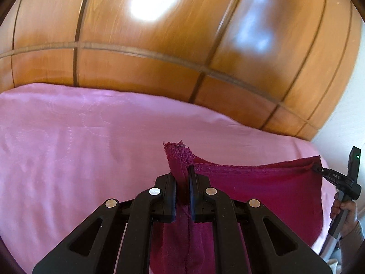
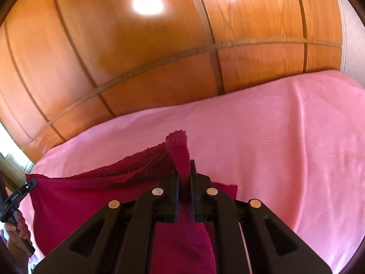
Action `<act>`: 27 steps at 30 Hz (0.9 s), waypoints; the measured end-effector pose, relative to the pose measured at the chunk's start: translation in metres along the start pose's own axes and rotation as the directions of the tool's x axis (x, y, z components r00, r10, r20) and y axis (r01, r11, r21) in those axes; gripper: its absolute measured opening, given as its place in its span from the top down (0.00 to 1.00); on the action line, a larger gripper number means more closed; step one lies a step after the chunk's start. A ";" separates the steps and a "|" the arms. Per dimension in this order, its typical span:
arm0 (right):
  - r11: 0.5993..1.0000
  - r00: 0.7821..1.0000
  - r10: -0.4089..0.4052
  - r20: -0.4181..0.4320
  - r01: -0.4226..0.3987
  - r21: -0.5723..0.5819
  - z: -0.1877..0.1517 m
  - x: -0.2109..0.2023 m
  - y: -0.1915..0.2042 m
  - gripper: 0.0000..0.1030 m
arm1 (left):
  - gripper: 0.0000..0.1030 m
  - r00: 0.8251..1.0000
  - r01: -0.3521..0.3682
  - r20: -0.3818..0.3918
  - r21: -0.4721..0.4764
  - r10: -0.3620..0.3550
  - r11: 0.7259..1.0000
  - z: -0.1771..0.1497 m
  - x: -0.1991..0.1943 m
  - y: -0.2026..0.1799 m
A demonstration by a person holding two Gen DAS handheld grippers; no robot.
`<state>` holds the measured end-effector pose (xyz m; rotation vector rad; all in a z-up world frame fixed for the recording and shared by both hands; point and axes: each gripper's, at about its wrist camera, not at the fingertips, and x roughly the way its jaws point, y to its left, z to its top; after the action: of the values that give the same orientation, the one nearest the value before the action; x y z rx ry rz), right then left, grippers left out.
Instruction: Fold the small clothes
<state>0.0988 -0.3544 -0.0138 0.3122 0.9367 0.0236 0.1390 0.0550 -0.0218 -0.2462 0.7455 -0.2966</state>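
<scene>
A small dark red garment [image 1: 262, 189] hangs stretched between my two grippers above the pink bedspread [image 1: 68, 148]. My left gripper [image 1: 182, 178] is shut on one top corner of its trimmed edge. My right gripper [image 2: 183, 175] is shut on the other top corner, and the cloth [image 2: 91, 196] runs off to the left in that view. Each gripper shows in the other's view: the right one [image 1: 319, 170] at the far right, the left one [image 2: 33, 183] at the far left, each in a hand. The garment's lower part is hidden behind the gripper bodies.
The pink bedspread [image 2: 285, 137] covers a bed below the garment. A glossy wooden wardrobe [image 1: 159, 57] with panelled doors stands right behind the bed and also shows in the right wrist view [image 2: 136, 57]. A white wall [image 1: 351, 114] is at the right.
</scene>
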 end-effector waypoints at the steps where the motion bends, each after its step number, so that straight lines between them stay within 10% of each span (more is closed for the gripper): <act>1: 1.000 1.000 -0.013 -0.011 0.013 0.002 -0.001 0.011 -0.001 0.94 | 0.93 1.000 -0.018 -0.006 -0.001 0.018 1.000 0.002 0.009 0.001; 8: 0.997 0.984 -0.078 -0.158 0.080 0.006 -0.020 0.077 -0.016 0.88 | 0.92 0.975 -0.122 -0.183 0.029 0.125 0.992 -0.008 0.082 0.014; 10: 0.997 0.988 -0.067 -0.140 0.070 0.017 -0.022 0.069 -0.019 0.57 | 0.84 0.975 -0.105 -0.197 -0.014 0.100 0.994 -0.010 0.081 0.023; 19: 0.993 0.991 0.098 -0.088 -0.091 0.081 -0.064 -0.025 -0.046 0.38 | 0.81 0.986 0.014 -0.165 -0.058 -0.024 0.998 -0.049 -0.011 0.054; 22: 0.987 0.984 0.132 -0.121 -0.118 0.111 -0.101 -0.056 -0.058 0.35 | 0.47 0.981 0.092 -0.164 -0.094 -0.107 0.991 -0.082 -0.048 0.063; 27: 0.984 0.970 0.144 -0.193 -0.121 0.129 -0.154 -0.074 -0.059 0.35 | 0.43 0.965 0.158 -0.185 -0.149 -0.184 0.976 -0.132 -0.084 0.066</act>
<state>-0.0742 -0.3834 -0.0568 0.4877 1.1201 0.1257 -0.0001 0.1303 -0.0839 -0.4129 0.9446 -0.4408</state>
